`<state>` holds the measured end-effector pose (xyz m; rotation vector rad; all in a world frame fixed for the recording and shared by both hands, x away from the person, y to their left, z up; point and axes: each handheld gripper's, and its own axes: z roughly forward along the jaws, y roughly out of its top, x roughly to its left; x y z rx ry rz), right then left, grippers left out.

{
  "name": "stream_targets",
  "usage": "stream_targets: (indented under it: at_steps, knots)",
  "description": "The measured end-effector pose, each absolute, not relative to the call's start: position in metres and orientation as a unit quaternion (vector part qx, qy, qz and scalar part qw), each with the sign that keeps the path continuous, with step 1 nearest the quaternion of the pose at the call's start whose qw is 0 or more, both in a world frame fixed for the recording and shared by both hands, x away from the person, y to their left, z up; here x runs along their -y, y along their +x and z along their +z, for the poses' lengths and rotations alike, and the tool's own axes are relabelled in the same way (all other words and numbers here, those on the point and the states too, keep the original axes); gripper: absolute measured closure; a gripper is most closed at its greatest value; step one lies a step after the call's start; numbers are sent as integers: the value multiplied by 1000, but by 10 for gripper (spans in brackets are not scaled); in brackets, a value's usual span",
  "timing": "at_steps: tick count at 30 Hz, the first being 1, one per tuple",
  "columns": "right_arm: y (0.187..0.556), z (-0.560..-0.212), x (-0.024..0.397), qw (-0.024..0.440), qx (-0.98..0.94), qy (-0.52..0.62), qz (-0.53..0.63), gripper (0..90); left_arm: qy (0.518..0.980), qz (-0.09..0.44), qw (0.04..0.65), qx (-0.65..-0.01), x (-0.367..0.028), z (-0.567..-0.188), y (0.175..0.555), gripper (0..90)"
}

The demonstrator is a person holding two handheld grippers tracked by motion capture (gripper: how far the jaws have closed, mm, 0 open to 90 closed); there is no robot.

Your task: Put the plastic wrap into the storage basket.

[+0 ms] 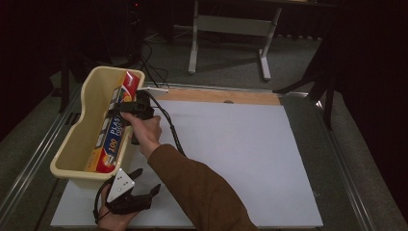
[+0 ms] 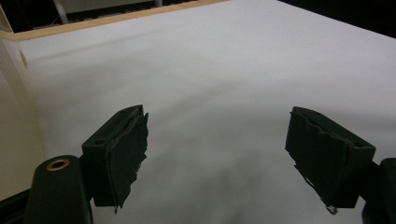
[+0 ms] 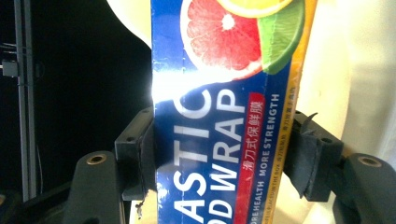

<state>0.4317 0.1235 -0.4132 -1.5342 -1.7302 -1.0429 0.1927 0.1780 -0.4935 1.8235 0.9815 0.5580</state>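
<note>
High view: the white counter [image 1: 231,159] is being left bare beside the cream bin [image 1: 79,144], where the plastic wrap box [image 1: 113,130] is being rested, bracketed by the right tool [image 1: 126,109], seemingly for release; the left tool [image 1: 144,185] is being held apart, idle.

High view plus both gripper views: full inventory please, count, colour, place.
plastic wrap box: 1, blue and red with citrus print, lying lengthwise in the bin, between the right gripper's jaws
bin: 1, cream plastic, long, at the sheet's left edge
sheet: 1, white, covering most of the table
table: 1, wooden strip showing at the far edge, metal rails at the sides
stand: 1, pale grey, on the floor beyond the table
right gripper: 1, black, over the bin, jaws on both sides of the box; actual pad contact unclear
left gripper: 1, black, near edge of the sheet, open, nothing between the jaws
sleeve: 1, brown, right arm
</note>
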Motion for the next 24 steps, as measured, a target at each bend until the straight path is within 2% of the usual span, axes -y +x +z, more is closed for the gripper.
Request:
stream_targets:
  at_steps: [7,12,24]
  knots:
    - [429,-406,-121,302,640,-578,-406,294,743,229,481,-405,-180,-493,193,207]
    - [430,-397,-117,304,652,-566,-403,318,742,227,481,-408,-180,-493,193,206]
    - [431,-407,-109,277,697,-515,-415,365,744,228,479,-406,-179,-493,194,207]
